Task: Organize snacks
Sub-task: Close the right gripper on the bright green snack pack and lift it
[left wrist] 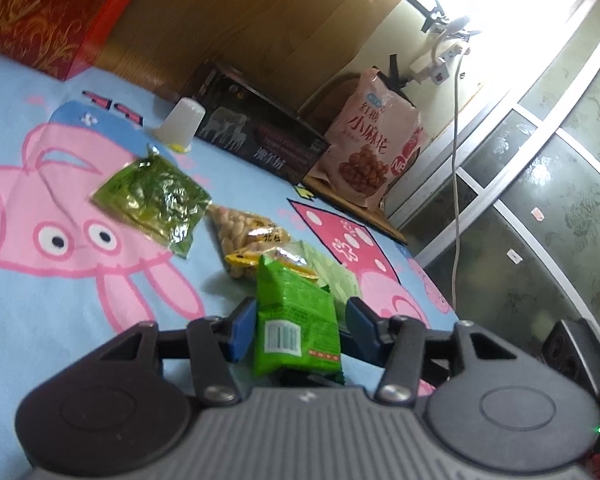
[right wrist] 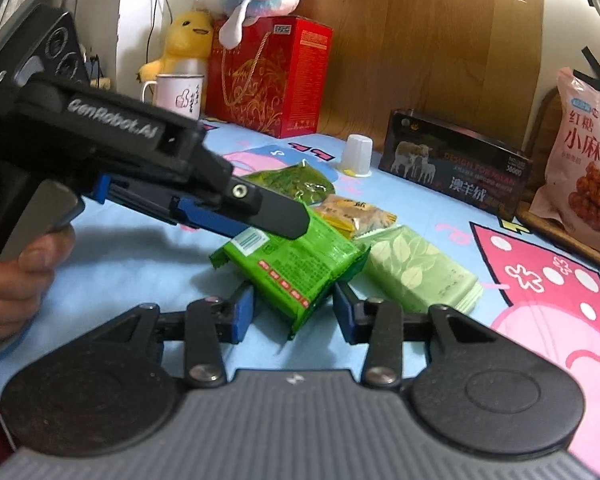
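Observation:
A bright green snack packet with a barcode stands between the fingers of my left gripper, which is shut on it. In the right wrist view the same packet is held at its barcode end by the left gripper, coming in from the left. My right gripper is open, its blue pads either side of the packet's near corner. A pale green leaf-print pack, a yellow peanut bag and a dark green foil bag lie on the cartoon pig sheet.
A white plastic cup stands upside down at the back. Behind are a black box, a pink snack bag, a red gift box, a mug and plush toys. A cable hangs at the right.

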Demonstrator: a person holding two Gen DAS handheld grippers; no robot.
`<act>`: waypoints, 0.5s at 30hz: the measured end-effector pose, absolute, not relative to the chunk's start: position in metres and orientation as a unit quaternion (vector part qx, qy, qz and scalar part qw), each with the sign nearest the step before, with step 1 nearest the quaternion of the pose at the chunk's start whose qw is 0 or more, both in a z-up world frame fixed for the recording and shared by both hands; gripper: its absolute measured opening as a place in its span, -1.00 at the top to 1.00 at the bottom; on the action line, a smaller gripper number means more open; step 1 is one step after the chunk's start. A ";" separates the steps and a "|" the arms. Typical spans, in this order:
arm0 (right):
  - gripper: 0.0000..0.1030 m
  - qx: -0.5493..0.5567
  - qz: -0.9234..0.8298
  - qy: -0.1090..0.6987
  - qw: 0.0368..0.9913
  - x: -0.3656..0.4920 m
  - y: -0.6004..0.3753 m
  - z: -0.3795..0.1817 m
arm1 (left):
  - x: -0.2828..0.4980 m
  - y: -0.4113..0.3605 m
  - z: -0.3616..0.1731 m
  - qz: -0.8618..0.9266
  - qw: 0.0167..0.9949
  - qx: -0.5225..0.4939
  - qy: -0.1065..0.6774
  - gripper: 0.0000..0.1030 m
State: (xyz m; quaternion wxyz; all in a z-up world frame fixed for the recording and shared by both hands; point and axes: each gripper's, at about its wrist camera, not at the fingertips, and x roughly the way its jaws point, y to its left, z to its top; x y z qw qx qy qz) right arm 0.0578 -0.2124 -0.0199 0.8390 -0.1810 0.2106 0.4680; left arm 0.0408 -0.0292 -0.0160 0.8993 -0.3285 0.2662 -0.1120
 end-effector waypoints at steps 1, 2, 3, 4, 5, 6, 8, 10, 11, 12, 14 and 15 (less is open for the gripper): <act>0.09 -0.179 0.473 0.213 0.836 0.058 -0.213 -0.020 | 0.043 -0.029 -0.018 -0.111 0.897 -0.330 0.273 -0.09; 0.09 -0.177 0.474 0.215 0.835 0.059 -0.213 -0.020 | 0.045 -0.028 -0.019 -0.111 0.894 -0.333 0.277 -0.08; 0.09 -0.175 0.474 0.217 0.835 0.059 -0.213 -0.020 | 0.045 -0.028 -0.019 -0.112 0.893 -0.336 0.277 -0.08; 0.08 -0.172 0.473 0.220 0.836 0.059 -0.213 -0.020 | 0.044 -0.027 -0.020 -0.112 0.893 -0.337 0.277 -0.08; 0.06 -0.167 0.472 0.226 0.836 0.061 -0.215 -0.020 | 0.044 -0.027 -0.020 -0.112 0.893 -0.336 0.277 -0.08; 0.05 -0.157 0.472 0.233 0.835 0.062 -0.218 -0.020 | 0.045 -0.028 -0.020 -0.113 0.893 -0.336 0.277 -0.08; 0.04 -0.139 0.474 0.246 0.834 0.064 -0.223 -0.020 | 0.045 -0.028 -0.021 -0.114 0.893 -0.335 0.278 -0.08; 0.03 -0.135 0.474 0.249 0.834 0.064 -0.223 -0.021 | 0.045 -0.028 -0.021 -0.117 0.892 -0.335 0.279 -0.06; 0.03 -0.141 0.473 0.246 0.834 0.062 -0.221 -0.021 | 0.045 -0.029 -0.021 -0.118 0.892 -0.334 0.280 -0.03; 0.06 -0.148 0.474 0.242 0.834 0.060 -0.219 -0.021 | 0.046 -0.030 -0.022 -0.121 0.891 -0.334 0.282 0.09; 0.24 -0.151 0.480 0.238 0.831 0.056 -0.215 -0.021 | 0.046 -0.029 -0.021 -0.127 0.891 -0.334 0.281 0.22; 0.31 -0.156 0.484 0.234 0.828 0.053 -0.212 -0.021 | 0.045 -0.030 -0.021 -0.137 0.890 -0.335 0.277 0.40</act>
